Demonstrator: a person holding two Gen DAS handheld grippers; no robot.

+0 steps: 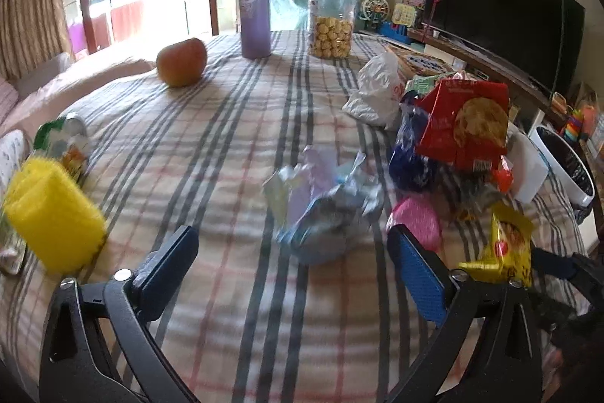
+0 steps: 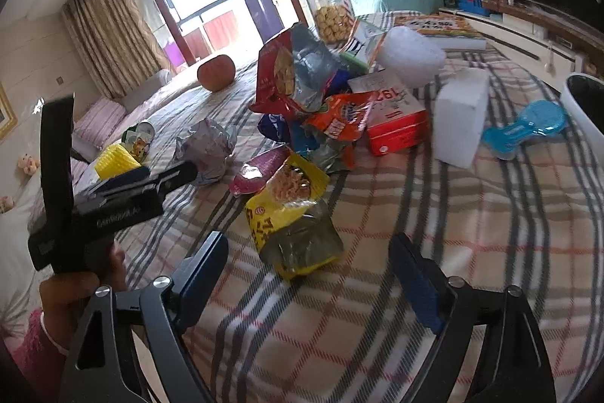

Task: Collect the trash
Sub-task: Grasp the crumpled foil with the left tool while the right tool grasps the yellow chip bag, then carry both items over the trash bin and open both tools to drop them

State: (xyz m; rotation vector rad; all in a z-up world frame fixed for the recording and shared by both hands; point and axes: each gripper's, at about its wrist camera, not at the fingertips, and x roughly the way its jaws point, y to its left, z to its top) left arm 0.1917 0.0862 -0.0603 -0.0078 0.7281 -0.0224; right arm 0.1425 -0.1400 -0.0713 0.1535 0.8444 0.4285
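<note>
- As both arms came in low over the checked table (image 2: pixel 472 233), this looked like the reach step: nothing was held yet and the trash lay uncollected.
- The left hand-held gripper (image 1: pixel 292 252) stood spread wide with nothing between its pads, lined up on the crumpled silvery wrapper (image 1: pixel 324 203) lying just ahead of its fingertips.
- The right hand-held gripper (image 2: pixel 307 252) was likewise released and empty, with the yellow snack bag (image 2: pixel 292 214) sitting in front of the gap, not yet touched by either pad.
- Beyond that bag lay the main heap: a red cracker bag (image 2: pixel 290 74), an orange packet (image 2: pixel 339 119) and a red-and-white box (image 2: pixel 396 116), all touching or overlapping.
- The white bin (image 2: pixel 585 108) stood at the far right edge of the table, well apart from the yellow bag; that seemed the likely drop point.
- The next move, I'd judge, called for each gripper to ease forward so the wrapper sat between the pads, then squeeze.
- Care was needed: both wrappers looked light and crinkly, so a shallow pinch could slip or push them away.
- The orange fruit (image 1: pixel 182 62), purple flask (image 1: pixel 255 10) and biscuit jar (image 1: pixel 331 21) were not trash and should be left.
</note>
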